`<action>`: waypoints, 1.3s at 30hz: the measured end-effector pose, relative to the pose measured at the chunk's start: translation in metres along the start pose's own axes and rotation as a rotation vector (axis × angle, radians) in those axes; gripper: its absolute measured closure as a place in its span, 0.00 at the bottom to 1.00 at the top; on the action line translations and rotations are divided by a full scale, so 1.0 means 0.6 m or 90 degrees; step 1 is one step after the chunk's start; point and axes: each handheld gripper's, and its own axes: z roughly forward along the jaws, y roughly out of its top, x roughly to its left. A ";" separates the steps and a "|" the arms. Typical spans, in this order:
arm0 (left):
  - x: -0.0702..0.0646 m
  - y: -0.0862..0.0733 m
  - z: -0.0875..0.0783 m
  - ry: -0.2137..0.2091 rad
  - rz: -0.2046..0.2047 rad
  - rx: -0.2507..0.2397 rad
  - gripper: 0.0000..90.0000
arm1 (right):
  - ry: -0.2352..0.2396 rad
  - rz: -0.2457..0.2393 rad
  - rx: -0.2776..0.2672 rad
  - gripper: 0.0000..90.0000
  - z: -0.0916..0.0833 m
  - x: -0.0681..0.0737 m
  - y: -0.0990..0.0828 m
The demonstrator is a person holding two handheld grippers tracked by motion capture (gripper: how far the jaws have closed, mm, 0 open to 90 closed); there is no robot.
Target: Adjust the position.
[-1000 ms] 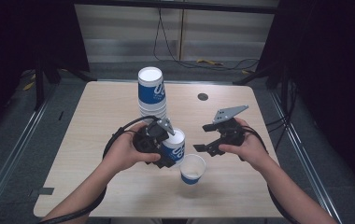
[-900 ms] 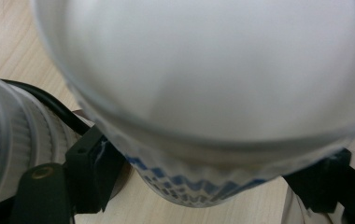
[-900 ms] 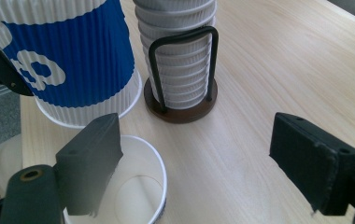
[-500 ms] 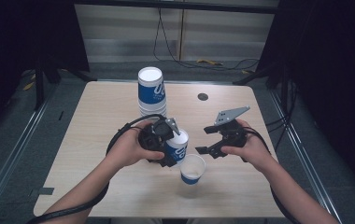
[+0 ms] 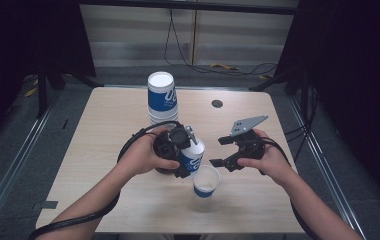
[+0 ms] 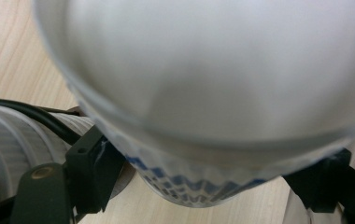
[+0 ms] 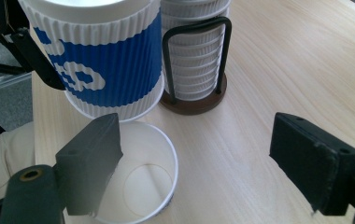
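Note:
A blue-and-white ribbed paper cup (image 5: 192,156) hangs tilted just above the table, with my left gripper (image 5: 184,161) shut on its sides. In the left gripper view this cup (image 6: 213,93) is close and blurred between the black jaws, its round white end toward the camera. Just below and to its right an empty cup (image 5: 206,181) stands upright on the table. In the right gripper view the held cup (image 7: 105,60) hovers over the far rim of the empty cup (image 7: 138,184). My right gripper (image 5: 223,152) (image 7: 203,163) is open beside that cup, with nothing between its jaws.
A tall stack of matching cups (image 5: 161,97) stands in a wire holder with a round brown base (image 7: 194,100) at the back middle of the wooden table (image 5: 103,130). A small dark round hole (image 5: 217,103) sits at the back right. Cables trail from both grippers.
The left gripper has shifted slightly right with its cup, closer to the upright cup. The right gripper has kept still.

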 end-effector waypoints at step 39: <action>0.007 0.053 0.031 0.003 0.021 -0.001 0.24 | 0.027 -0.018 -0.013 0.18 -0.026 0.015 0.015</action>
